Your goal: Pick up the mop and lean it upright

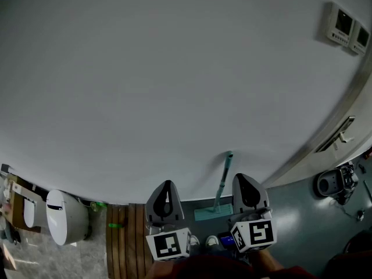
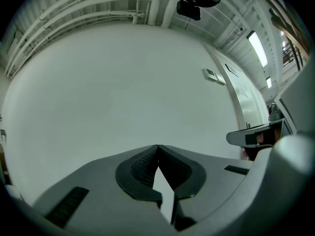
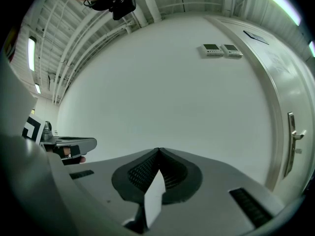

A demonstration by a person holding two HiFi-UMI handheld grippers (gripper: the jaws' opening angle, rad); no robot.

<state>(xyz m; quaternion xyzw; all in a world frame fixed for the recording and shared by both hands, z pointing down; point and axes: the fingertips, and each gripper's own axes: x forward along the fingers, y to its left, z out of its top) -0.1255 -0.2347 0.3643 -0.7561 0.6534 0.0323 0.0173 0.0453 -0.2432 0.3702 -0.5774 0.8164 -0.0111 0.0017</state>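
Nearest are the two tools, held side by side. The left tool has its pads pressed tip to tip with nothing between them, and the right tool is closed the same way, also empty. In the head view the left tool and the right tool both point at the wall.

Just beyond them, in the gap between the two, stands one mop. It is free of both tools. Its flat teal head sits on the floor at the wall's foot. Its handle, the long axis, rises nearly upright, with the top end resting on the wall and tipped slightly right.

Left of the mop is a strip of wooden slats, and beyond that one white rounded bin. To the right, on the grey floor, sits one dark round device near a door with a lever handle. Two control panels are mounted high on the wall.
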